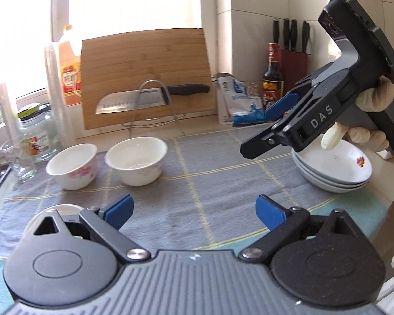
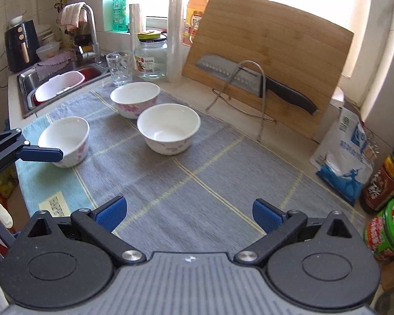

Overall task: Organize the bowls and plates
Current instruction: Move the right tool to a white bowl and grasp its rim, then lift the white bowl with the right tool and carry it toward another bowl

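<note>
Three white bowls with pink flowers stand on a grey checked cloth [image 2: 197, 183]: one at the back [image 2: 134, 99], one in the middle [image 2: 169, 128], one at the near left [image 2: 65, 141]. A stack of white plates [image 1: 331, 169] sits at the cloth's right edge in the left wrist view. My left gripper [image 1: 194, 212] hovers over the cloth, open and empty, with two bowls [image 1: 72, 165] [image 1: 136, 162] ahead of it. One of its blue fingers [image 2: 39, 155] shows beside the near-left bowl. My right gripper [image 2: 189, 214], held by a gloved hand [image 1: 373, 97], is open and empty above the plates.
A bamboo cutting board [image 2: 270, 60] leans at the back behind a wire rack holding a knife [image 2: 249, 81]. A glass [image 2: 119, 68], a jar [image 2: 151, 60] and a sink [image 2: 63, 84] lie to the left. A bag [image 2: 346, 162], a sauce bottle [image 2: 383, 178] and a green tub [image 2: 386, 228] stand on the right.
</note>
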### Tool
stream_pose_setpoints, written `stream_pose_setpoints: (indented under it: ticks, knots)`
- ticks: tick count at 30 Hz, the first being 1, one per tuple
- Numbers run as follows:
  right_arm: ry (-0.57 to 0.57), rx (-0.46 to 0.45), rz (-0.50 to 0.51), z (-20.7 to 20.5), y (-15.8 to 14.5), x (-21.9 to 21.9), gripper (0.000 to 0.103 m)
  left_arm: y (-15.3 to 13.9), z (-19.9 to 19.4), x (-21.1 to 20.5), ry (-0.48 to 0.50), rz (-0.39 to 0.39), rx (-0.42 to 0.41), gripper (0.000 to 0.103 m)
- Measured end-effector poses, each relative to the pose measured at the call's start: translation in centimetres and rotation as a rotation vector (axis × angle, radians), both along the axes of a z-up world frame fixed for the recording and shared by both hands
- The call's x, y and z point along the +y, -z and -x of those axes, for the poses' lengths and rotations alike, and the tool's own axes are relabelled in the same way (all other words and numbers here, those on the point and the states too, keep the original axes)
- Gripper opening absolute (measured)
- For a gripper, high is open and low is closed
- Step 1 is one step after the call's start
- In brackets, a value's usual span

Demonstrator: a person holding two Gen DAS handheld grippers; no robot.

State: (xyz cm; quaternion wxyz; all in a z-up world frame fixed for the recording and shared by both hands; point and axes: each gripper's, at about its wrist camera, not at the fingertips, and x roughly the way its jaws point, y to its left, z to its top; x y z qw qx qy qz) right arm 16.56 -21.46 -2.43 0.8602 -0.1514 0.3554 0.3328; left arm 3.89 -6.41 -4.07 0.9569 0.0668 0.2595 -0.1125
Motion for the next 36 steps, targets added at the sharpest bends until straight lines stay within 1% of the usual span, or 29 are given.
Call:
stream_pose_setpoints:
  ticks: [4, 9, 15, 19, 20, 22, 25, 27, 29, 31, 36]
  knots:
    - [-0.005, 0.009, -0.061, 0.6, 0.8, 5.0, 0.103, 0.5, 0.6, 4.9, -0.061, -0.042, 0.006, 0.099]
    - [-0.023, 0.026, -0.093, 1.1, 1.9, 10.0, 0.103, 1.5, 1.3, 9.6, -0.089, -0.096, 0.020, 0.099]
    - [-0.071, 0.063, -0.096, 1.2, 3.1, 14.8, 0.102, 3.9, 0.9, 13.2, -0.070, -0.087, 0.069, 0.099]
    - [-0.114, 0.098, -0.090, 0.7, 4.3, 17.4, 0.098, 5.1, 0.0, 14.4, -0.035, -0.075, 0.082, 0.098]
    - [-0.120, 0.110, -0.084, 0.5, 4.6, 18.0, 0.094, 5.3, -0.2, 14.6, -0.025, -0.070, 0.084, 0.096]
    - [-0.135, 0.134, -0.075, 0.2, 5.4, 19.0, 0.090, 5.6, -0.5, 14.9, -0.014, -0.067, 0.084, 0.096]
    - [-0.151, 0.160, -0.060, -0.1, 6.3, 19.9, 0.084, 5.7, -0.8, 15.2, 0.000, -0.056, 0.082, 0.092]
    - [-0.159, 0.177, -0.059, -0.2, 6.7, 20.1, 0.079, 5.8, -1.0, 15.4, 0.009, -0.048, 0.086, 0.091]
    - [-0.158, 0.196, -0.062, -0.4, 7.0, 20.2, 0.073, 5.9, -1.1, 15.5, 0.014, -0.045, 0.087, 0.088]
    - [-0.160, 0.215, -0.074, -0.5, 7.2, 20.1, 0.067, 5.9, -1.0, 15.5, 0.024, -0.043, 0.088, 0.087]
    - [-0.153, 0.227, -0.089, -0.6, 7.3, 19.9, 0.065, 5.9, -1.1, 15.4, 0.038, -0.039, 0.090, 0.084]
